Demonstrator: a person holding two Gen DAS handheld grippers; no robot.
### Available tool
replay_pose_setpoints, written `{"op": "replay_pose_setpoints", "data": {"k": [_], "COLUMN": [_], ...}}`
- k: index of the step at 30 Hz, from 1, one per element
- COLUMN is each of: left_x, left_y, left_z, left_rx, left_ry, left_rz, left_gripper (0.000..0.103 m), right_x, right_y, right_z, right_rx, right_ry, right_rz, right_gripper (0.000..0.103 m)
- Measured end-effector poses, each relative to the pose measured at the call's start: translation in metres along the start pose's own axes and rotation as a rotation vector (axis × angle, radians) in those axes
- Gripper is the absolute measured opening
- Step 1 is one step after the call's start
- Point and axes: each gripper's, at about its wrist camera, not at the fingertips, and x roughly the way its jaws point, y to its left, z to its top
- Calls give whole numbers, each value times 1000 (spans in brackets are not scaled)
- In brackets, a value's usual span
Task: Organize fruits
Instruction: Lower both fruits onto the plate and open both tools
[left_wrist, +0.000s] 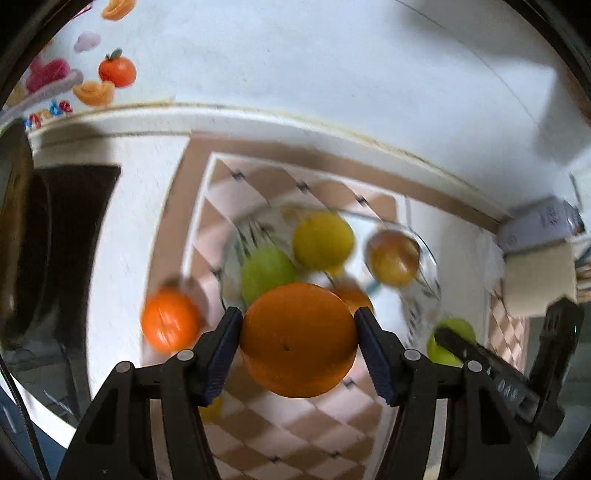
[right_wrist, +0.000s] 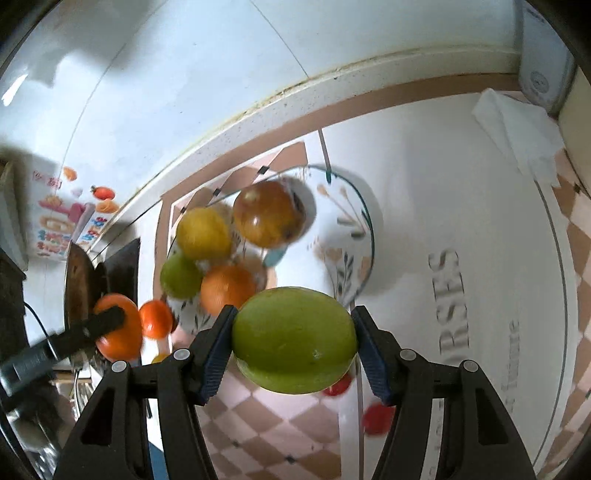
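**Lettering on the tablecloth and the wall poster**

Large grey capitals are showing on the white tablecloth (right_wrist: 461, 206) in the right wrist view, reading "RSES" (right_wrist: 448, 299); the start of the word is lying hidden behind the right gripper's finger. Beside it a smaller line of darker lettering (right_wrist: 511, 354) is running the same way, too blurred to read.

In the left wrist view a colourful fruit poster (left_wrist: 92, 74) is hanging on the wall, and the letters "nde" (left_wrist: 55, 109) are showing at its lower edge, in blue and red; the rest is cut off. The same poster (right_wrist: 66, 225) is appearing in the right wrist view, its characters too small and blurred to make out.
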Motion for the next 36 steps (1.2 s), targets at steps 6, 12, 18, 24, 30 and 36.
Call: {"op": "replay_pose_setpoints", "data": {"k": [6, 12, 18, 24, 30, 36], "left_x": [34, 72, 88, 94, 95, 93], "left_y": [16, 19, 17, 18, 18, 19], "left_z": [53, 76, 81, 85, 95, 93], "left_rx": [-18, 1, 27, 22, 22, 10], "left_ry": [34, 102, 137, 174, 192, 201], "left_rz": [76, 118, 136, 133, 114, 130], "left_gripper": [60, 61, 61, 62, 82, 92], "right_x": [28, 45, 49, 61, 70, 64], "right_y": [10, 21, 25, 18, 12, 18], "right_z": [12, 14, 18, 20, 20, 27], "right_rx": [-57, -104, -137, -109, -96, -108], "right_ry": [22, 23, 28, 80, 114, 125], "right_rz": [-53, -105, -141, -121, -111, -119], "right_gripper": [65, 65, 65, 66, 81, 93]}}
